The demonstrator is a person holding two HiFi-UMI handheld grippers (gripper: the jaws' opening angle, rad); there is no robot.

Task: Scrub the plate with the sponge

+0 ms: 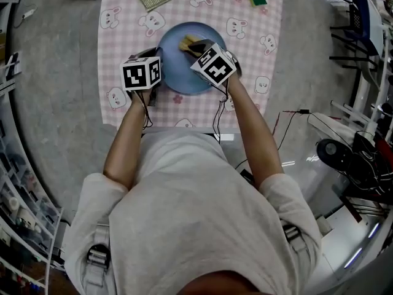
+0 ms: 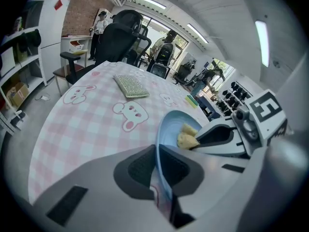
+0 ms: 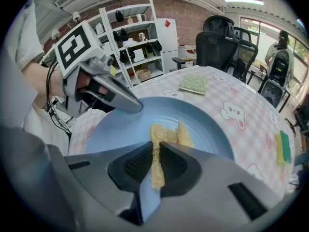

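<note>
Your left gripper (image 2: pixel 157 166) pinches the rim of the blue plate (image 2: pixel 170 125), which sits on the pink bunny-print tablecloth (image 2: pixel 87 124). Your right gripper (image 3: pixel 155 167) is clamped on the yellow sponge (image 3: pixel 166 135), whose free end lies against the plate's inner face.

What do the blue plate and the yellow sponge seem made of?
The blue plate: smooth, soft sheen, faint concentric rings; likely plastic or melamine, possibly glazed ceramic. The yellow sponge: coarse, porous, squashed thin; likely soft foam or cellulose.
</note>
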